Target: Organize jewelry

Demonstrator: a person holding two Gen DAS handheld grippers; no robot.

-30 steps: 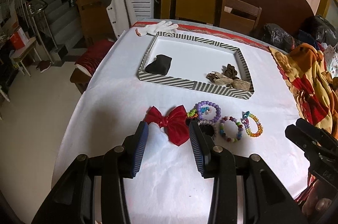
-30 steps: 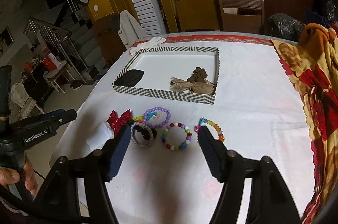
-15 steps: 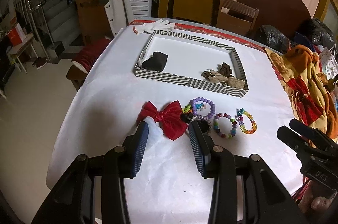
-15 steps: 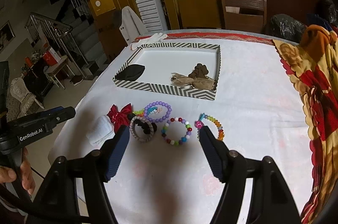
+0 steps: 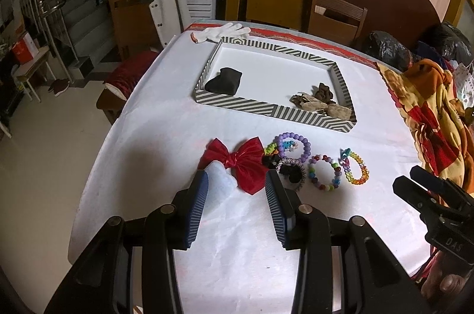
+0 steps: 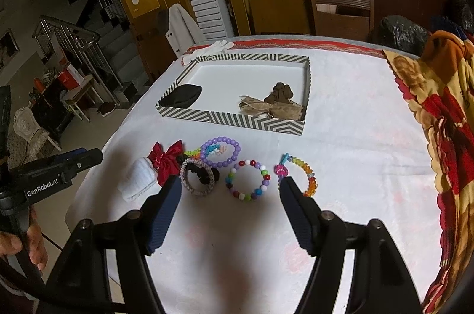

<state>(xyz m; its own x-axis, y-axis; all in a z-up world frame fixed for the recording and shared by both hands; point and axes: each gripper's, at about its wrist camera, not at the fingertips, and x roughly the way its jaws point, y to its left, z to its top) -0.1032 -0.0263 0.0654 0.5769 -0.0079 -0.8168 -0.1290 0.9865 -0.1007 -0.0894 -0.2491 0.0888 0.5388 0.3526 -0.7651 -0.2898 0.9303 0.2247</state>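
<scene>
Two pairs of tongs hung over the near edge of the table [image 5: 154,112] as we looked down, both tilted toward a row of trinkets, both with jaws standing wide and nothing between the pads. Going from the left edge: a folded white cloth [image 6: 137,180] lay just ahead of our left gripper [image 5: 235,195], touching the red bow [image 5: 237,161], whose long axis ran along the table's near edge, so the left jaws straddled it roughly crosswise. Next came a knot of hair ties [image 6: 198,176] and a purple bead bracelet [image 6: 220,151] touching one another, then a multicoloured bead bracelet [image 6: 247,180] lying flat and apart, directly ahead of and between the fingers of our right gripper [image 6: 229,189]. Last in the row, toward the table's right edge, sat a clear rainbow bracelet [image 6: 299,175], partly behind the right finger. Beyond the whole row, toward the far edge, stood the striped tray [image 5: 275,109], already holding a black pouch [image 5: 223,80] in its left near corner and brown pieces [image 5: 317,102] in its right near corner. We judged the left hand nearer the bow and the right nearer the bracelets; either move would run forward from the row to the tray.
</scene>
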